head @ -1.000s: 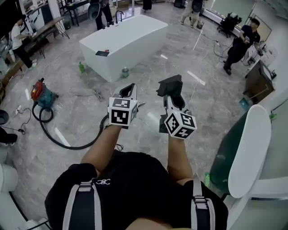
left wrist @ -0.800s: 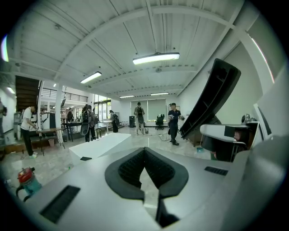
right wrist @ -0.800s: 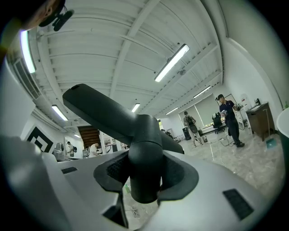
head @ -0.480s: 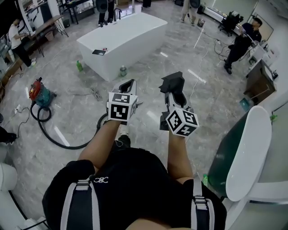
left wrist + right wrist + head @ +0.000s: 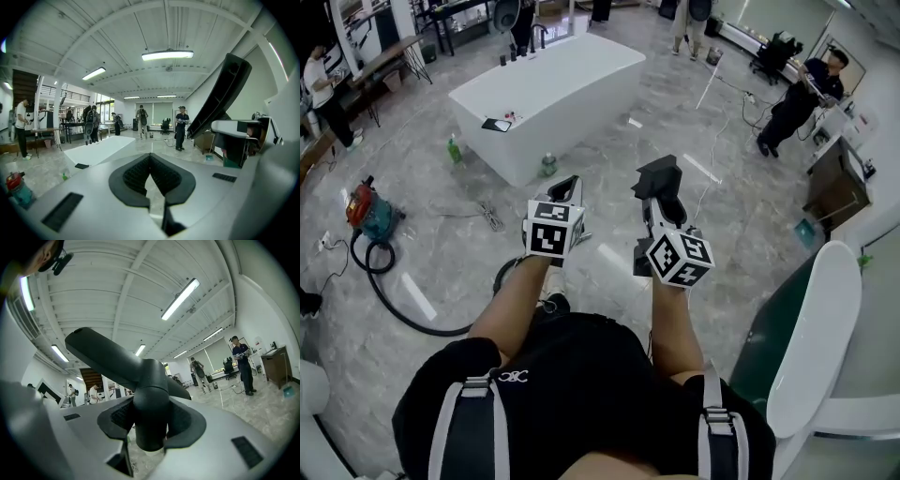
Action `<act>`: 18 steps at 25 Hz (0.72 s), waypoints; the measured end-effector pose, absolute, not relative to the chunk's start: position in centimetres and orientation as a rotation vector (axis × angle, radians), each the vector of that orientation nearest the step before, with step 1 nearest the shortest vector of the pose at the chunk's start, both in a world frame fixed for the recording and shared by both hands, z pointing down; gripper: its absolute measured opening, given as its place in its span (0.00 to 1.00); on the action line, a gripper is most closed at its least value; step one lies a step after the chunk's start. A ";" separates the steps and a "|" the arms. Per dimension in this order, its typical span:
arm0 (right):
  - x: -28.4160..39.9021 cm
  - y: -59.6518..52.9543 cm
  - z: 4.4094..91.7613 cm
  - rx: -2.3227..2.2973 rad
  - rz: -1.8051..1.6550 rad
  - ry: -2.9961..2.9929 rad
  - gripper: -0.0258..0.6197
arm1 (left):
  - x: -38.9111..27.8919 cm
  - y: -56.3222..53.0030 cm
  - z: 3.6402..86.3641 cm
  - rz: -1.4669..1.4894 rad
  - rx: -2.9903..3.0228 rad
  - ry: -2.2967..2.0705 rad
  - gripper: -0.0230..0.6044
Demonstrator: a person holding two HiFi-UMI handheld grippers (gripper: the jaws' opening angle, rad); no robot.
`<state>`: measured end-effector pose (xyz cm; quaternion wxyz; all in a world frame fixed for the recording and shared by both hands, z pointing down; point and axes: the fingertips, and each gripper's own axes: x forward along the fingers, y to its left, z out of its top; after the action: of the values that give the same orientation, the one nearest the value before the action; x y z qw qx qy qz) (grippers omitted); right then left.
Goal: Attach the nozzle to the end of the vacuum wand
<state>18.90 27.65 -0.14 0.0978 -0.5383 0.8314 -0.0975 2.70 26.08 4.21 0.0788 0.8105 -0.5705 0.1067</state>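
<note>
My right gripper (image 5: 660,201) is shut on the neck of the black vacuum nozzle (image 5: 657,175), whose wide head sticks up and forward. In the right gripper view the nozzle's round neck (image 5: 150,420) sits between the pads and its head (image 5: 105,352) slants to the upper left. My left gripper (image 5: 568,188) is beside it, shut and empty; its pads (image 5: 140,173) meet with nothing between them. The nozzle (image 5: 222,93) shows at the right of the left gripper view. The red and teal vacuum (image 5: 364,210) stands on the floor at far left, and its black hose (image 5: 398,309) curls toward my legs. I cannot make out the wand.
A long white table (image 5: 581,66) stands ahead, with a green bottle (image 5: 453,148) and a can (image 5: 547,165) on the floor beside it. A white and green chair-like shape (image 5: 816,319) is close on my right. Several people stand at the room's edges. Cables lie across the floor.
Both grippers have been carried forward over the floor side by side. The vacuum and table have drifted left in the head view. Neither grip has altered.
</note>
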 end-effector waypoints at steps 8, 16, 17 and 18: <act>14.5 15.5 -1.0 -1.584 -0.317 2.494 0.32 | -1.6 14.2 4.6 0.393 2.399 -1.711 0.05; 10.2 4.6 -0.8 -1.593 -0.374 2.473 0.32 | -6.2 3.6 6.2 0.475 2.374 -1.651 0.05; 9.7 3.4 -0.7 -1.593 -0.379 2.472 0.32 | -6.9 2.5 6.5 0.477 2.371 -1.644 0.05; 9.2 2.4 -0.5 -1.593 -0.383 2.472 0.32 | -7.4 1.4 6.9 0.478 2.368 -1.636 0.05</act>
<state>9.23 2.35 -0.50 0.0881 -0.5351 0.8303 -0.1288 -7.37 1.42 6.87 0.1115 0.8065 -0.5573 0.1629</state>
